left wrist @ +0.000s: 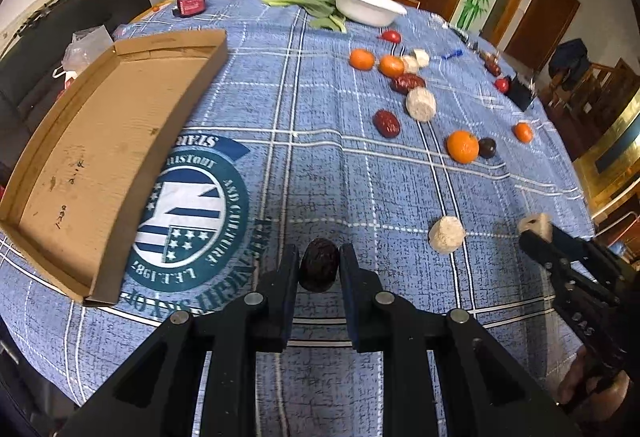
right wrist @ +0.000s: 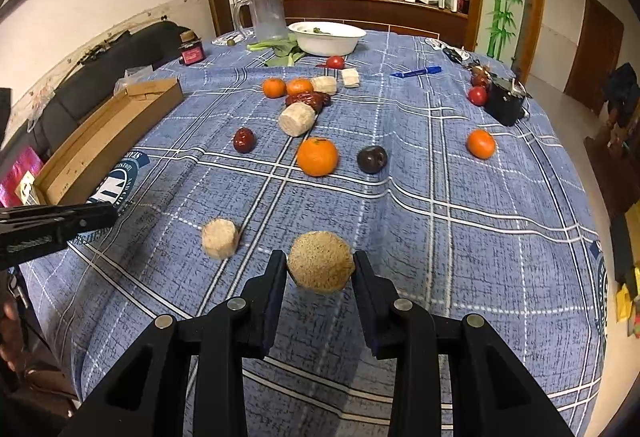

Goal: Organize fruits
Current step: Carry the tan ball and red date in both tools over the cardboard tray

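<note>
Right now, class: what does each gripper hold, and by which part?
The left gripper clamps a dark wrinkled fruit by its sides. The right gripper clamps a pale cut chunk by its sides.

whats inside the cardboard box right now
Nothing: the cardboard box shows only its bare brown floor with a few dark marks, no fruit. The right wrist view sees it side-on, so its near wall hides most of the floor there.
</note>
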`<state>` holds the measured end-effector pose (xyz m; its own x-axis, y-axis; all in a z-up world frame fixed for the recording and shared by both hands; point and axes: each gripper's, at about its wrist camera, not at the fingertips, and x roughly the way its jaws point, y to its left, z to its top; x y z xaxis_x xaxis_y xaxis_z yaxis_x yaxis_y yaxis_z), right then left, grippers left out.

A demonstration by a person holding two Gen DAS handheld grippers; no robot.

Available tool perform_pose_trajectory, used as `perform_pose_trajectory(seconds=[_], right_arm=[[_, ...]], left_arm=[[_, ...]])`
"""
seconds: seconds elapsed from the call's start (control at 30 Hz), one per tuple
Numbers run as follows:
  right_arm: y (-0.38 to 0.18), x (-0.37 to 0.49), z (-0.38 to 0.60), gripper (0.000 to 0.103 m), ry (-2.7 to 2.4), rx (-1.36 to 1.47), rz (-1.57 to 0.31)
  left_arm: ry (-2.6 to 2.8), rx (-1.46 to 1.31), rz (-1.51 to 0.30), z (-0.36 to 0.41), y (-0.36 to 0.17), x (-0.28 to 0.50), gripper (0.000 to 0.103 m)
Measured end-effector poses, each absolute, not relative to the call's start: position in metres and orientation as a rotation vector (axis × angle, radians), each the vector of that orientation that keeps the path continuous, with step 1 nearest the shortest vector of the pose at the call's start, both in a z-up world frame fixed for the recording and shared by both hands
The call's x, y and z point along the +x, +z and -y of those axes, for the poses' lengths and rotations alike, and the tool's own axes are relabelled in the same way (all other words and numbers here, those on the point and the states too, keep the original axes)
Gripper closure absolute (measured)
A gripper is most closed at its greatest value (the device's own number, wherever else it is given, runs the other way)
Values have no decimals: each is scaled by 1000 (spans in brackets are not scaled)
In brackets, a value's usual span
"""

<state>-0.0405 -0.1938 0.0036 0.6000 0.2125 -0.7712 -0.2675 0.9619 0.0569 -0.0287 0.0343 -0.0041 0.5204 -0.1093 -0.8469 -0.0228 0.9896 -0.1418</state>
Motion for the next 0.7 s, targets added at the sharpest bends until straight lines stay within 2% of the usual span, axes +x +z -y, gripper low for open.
perform_pose_trajectory(seconds=[0.33,0.7], right_arm=[[19,-33,134,67,260,-101,-872],[31,-16,14,67,436,-177,-875]], left_arm=[[-78,-121,-946,-87,15,-26,83],[51,-178,-920,-191,18,-32,83]])
